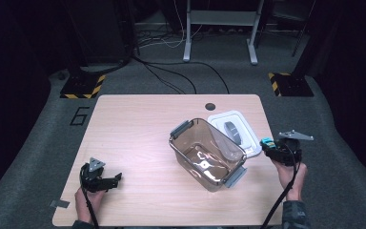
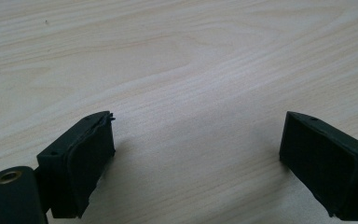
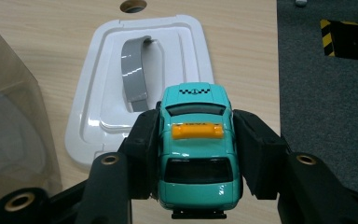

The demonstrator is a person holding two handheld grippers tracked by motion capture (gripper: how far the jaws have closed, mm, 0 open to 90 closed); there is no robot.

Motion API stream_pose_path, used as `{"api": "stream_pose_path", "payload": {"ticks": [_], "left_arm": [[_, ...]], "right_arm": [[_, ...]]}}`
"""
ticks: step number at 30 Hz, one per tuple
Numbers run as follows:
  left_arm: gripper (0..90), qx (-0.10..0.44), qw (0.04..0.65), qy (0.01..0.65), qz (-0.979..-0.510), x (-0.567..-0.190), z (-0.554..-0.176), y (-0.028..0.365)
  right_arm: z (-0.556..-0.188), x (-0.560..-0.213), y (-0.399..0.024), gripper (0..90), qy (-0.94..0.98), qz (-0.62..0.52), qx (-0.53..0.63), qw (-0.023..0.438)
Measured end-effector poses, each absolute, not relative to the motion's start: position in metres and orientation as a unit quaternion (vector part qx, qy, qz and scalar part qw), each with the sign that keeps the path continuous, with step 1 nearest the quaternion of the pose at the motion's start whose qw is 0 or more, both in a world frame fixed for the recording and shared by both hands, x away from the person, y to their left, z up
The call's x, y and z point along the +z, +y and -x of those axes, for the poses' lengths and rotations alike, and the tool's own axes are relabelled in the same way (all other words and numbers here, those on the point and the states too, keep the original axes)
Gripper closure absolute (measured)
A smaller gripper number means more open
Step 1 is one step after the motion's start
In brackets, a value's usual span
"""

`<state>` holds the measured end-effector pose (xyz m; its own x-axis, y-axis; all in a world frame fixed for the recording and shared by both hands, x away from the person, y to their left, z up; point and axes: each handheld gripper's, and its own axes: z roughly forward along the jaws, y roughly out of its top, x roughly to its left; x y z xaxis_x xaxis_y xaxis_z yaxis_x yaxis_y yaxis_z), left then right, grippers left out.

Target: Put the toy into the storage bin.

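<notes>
Toy car: a teal taxi (image 3: 196, 151) with an orange roof sign and a checker strip, held above the right edge of the counter (image 1: 133, 143), its roof toward the camera in the right tool view.
Right tool (image 1: 269, 145): jaws closed on the car's two sides, pads pressed flat against the body.
Right hand (image 1: 290, 179): forearm comes up from the bottom edge, fist wrapped round the handle, tool pointing left toward the box.
White lid (image 3: 135, 84): flat on the counter just beyond the car, a grey band across its recess.
Clear box (image 1: 207, 152): open and tilted, touching the lid's left side.
Left tool (image 1: 108, 181): low over bare wood near the front-left corner, jaws wide apart, nothing between them.
Left hand (image 1: 86, 200): gripping from below, tool aimed right.
</notes>
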<state>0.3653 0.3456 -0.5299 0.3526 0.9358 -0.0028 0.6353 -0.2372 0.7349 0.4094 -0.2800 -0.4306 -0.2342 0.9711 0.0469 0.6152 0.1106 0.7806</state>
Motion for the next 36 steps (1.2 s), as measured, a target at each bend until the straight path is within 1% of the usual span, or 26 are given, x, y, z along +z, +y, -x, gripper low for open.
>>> {"api": "stream_pose_path", "payload": {"ticks": [20,36], "left_arm": [[9.6,0.23,0.334,0.523,-0.75,-0.531,-0.366,0.345],[9.6,0.23,0.334,0.523,-0.75,-0.531,-0.366,0.345]], "right_arm": [[-0.409,-0.399,-0.284,52.5,0.7,-0.554,0.37,0.257],[-0.411,-0.381,-0.276,52.5,0.709,-0.538,0.373,0.26]]}}
